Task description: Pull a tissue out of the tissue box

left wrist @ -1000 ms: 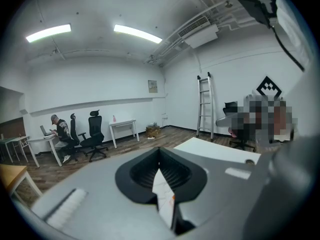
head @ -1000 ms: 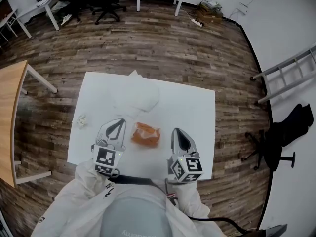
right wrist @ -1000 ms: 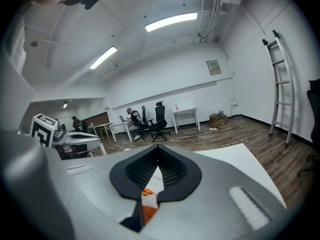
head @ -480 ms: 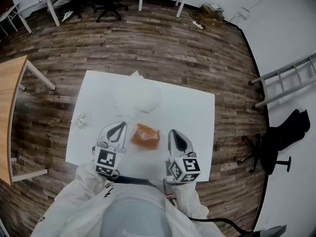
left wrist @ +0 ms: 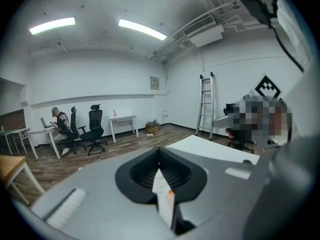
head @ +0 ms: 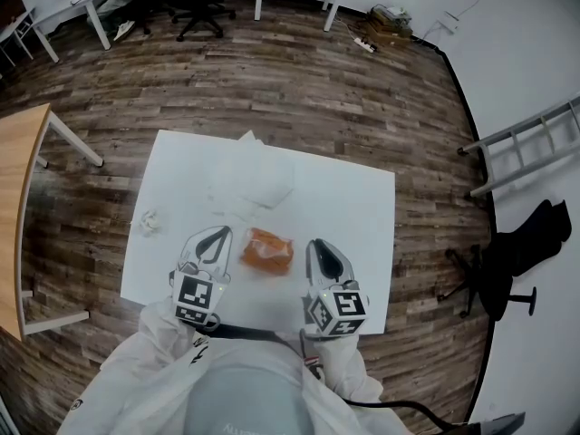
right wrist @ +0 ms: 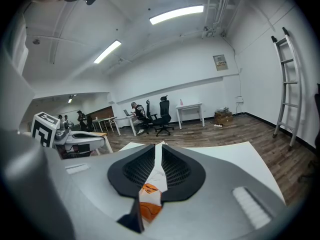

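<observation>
Right gripper [head: 320, 246], just right of the soft orange tissue pack [head: 268, 248], has just opened its jaws a little, with nothing between them. Left gripper [head: 216, 236], just left of the pack, is closed and empty. I think a grasp is being prepared.

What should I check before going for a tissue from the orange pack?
1. Tissue pack lying free on the table: ok.
2. Right gripper ready: ok; jaws have just been opening, slightly apart, nothing between them.
3. Left gripper open: not ok; jaws together, empty.
4. Tissue protruding from the pack: cannot tell.
5. Loose tissues clear of the pack: ok; they lie beyond it.
</observation>
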A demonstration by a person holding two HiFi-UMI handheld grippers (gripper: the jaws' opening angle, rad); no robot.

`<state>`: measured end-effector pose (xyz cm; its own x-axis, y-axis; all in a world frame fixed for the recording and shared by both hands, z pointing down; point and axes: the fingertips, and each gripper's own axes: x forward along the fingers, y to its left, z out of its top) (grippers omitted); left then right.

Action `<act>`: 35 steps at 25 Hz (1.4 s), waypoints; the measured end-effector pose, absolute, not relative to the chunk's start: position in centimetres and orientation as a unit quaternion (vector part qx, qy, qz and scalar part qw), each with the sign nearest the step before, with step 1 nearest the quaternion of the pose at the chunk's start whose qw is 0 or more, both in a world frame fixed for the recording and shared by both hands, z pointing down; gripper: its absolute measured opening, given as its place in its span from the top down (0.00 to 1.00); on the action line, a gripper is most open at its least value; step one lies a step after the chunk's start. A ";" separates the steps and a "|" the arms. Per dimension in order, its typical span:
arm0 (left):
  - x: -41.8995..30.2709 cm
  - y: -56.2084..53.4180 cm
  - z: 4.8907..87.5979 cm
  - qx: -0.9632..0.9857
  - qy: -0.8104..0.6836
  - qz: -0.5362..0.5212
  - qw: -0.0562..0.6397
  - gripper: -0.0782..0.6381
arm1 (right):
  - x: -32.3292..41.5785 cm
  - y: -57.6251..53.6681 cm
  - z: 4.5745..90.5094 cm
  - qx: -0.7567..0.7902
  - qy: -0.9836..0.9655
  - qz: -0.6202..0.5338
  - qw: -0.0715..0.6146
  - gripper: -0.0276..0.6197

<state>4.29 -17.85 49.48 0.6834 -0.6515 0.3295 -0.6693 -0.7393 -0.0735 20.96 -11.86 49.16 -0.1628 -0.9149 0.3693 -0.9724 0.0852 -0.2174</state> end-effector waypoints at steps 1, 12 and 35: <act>4.3 -17.9 49.4 0.917 -0.361 0.169 0.026 0.89 | 21.0 -11.9 49.2 0.643 -0.734 0.209 0.069 0.89; 4.3 -17.9 49.5 0.915 -0.364 0.172 0.025 0.89 | 20.0 -12.2 49.7 0.615 -0.754 0.217 0.081 0.78; 3.5 -18.4 49.9 0.909 -0.380 0.168 0.044 0.89 | 13.8 -12.9 54.8 0.484 -0.816 0.191 0.250 0.75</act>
